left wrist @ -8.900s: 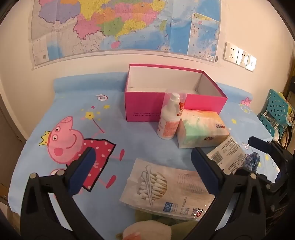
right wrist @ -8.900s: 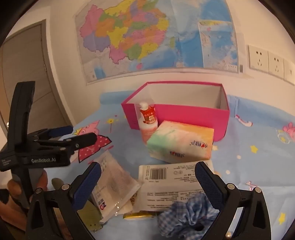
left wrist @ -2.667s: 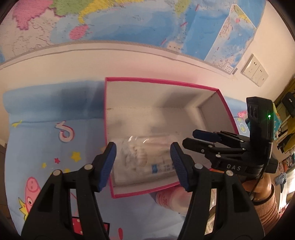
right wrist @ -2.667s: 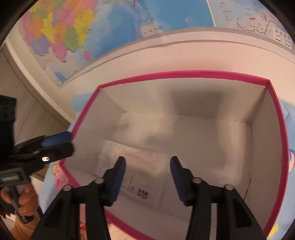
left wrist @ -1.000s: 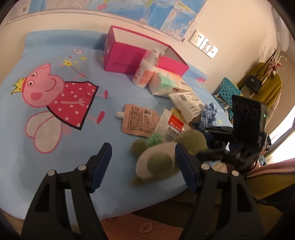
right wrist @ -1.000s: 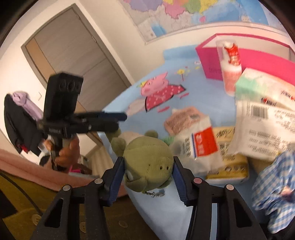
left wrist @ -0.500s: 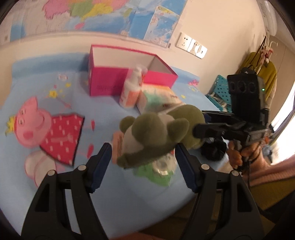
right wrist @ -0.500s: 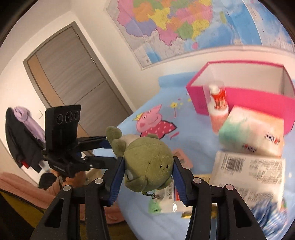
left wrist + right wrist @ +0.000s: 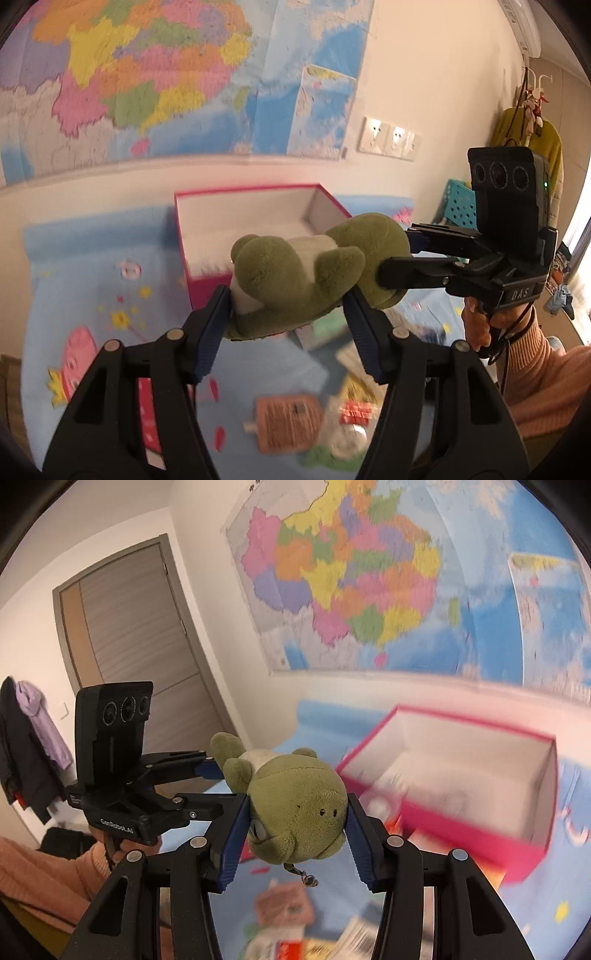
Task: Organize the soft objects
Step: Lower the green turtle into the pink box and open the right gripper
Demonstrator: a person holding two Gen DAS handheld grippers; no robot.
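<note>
Left gripper (image 9: 286,317): I am holding it low in the left wrist view, its fingers (image 9: 210,330) about half open and just now narrowing, pressing on the body end of the plush frog (image 9: 310,275).
Plush frog: I am carrying it in the air between both hands, above the blue tabletop (image 9: 81,280), clear of everything lying there.
Right gripper (image 9: 295,836): I am keeping its fingers (image 9: 231,843) about half open, clamping the frog's head from both sides.
Pink box (image 9: 236,236): it is standing open just behind the frog, white inside, its near rim level with the frog's belly in the left wrist view.
Room to move: the air above the box's rim is lying open up to the wall map (image 9: 369,576).
Packets (image 9: 288,421): they are lying blurred on the tabletop under the frog, well below it.
Tabletop edge: it is running along the left toward the door (image 9: 122,653).
</note>
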